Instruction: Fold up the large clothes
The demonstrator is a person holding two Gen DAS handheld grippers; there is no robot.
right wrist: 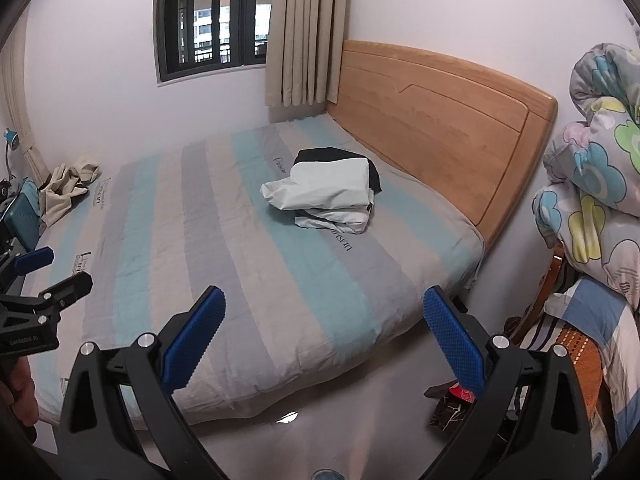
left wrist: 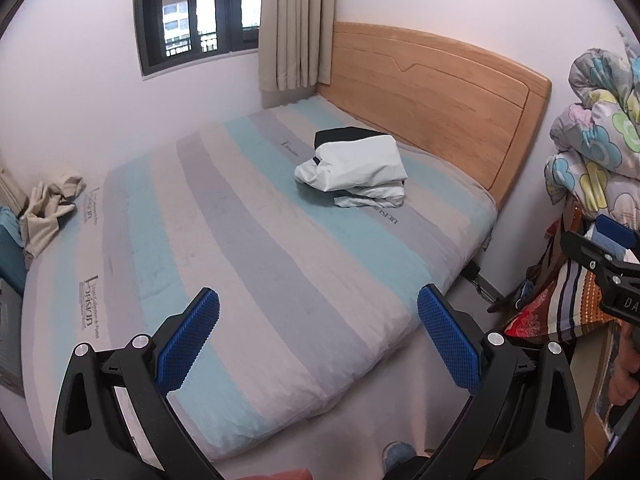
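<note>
Progress looks partial. One white garment (left wrist: pixel 352 168) already sits folded on the bed (left wrist: pixel 248 264), up near the headboard (left wrist: pixel 436 92), stacked on what seems to be a dark piece whose edge shows behind it; a loose white flap sticks out underneath, so that pile is not perfectly neat. A beige garment (left wrist: pixel 48 208) lies crumpled at the bed's far-left edge, well apart from the pile, and you will probably want that one next. Your left gripper (left wrist: pixel 318 332) hangs over the near side of the mattress with its blue pads spread wide and nothing between them. Your right gripper (right wrist: pixel 324 328) is the same: wide apart, empty, over the near edge. Neither touches any cloth. The broad striped middle of the bed is free for spreading the beige piece out. The quilt (right wrist: pixel 592 168) heaped at the right looks like bedding, not part of the job.
</note>
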